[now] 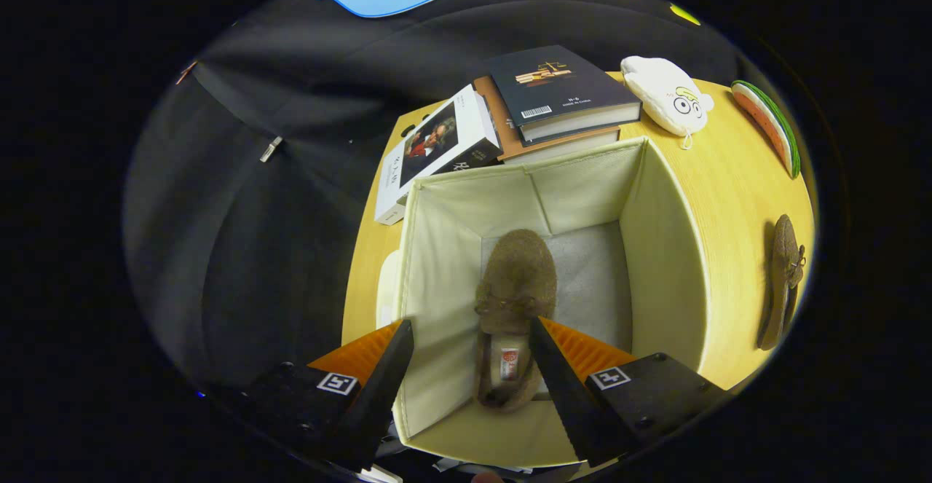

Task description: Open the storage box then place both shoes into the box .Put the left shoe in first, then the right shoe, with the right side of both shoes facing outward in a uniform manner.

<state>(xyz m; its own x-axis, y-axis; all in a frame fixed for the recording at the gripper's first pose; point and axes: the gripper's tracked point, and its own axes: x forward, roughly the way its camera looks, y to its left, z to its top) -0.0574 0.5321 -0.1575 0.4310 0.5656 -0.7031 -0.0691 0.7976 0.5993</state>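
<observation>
Storage box (659, 250) sits open on the yellow wooden table (735, 199), its pale fabric lining on show, and we're looking straight down into it. One brown slipper (513, 301) lies on the grey floor of the box, toe pointing far, heel near, resting toward the left wall. The gripper (472, 366) hangs above it with its fingers spread wide, gripping nothing; the slipper's heel shows in the gap between them, and the right finger cuts across the heel's edge. The box's near wall is partly covered by the fingers. Over on the right, well apart from the box, the second brown slipper (783, 279) lies on the table on its side, badly stretched by the lens, so its details are hard to make out. Beyond the box, a stack of books (557, 100) touches the far rim, with a white book (437, 151) to its left. A white plush toy (666, 100) sits far right, and beside it a watermelon-slice toy (772, 126).
</observation>
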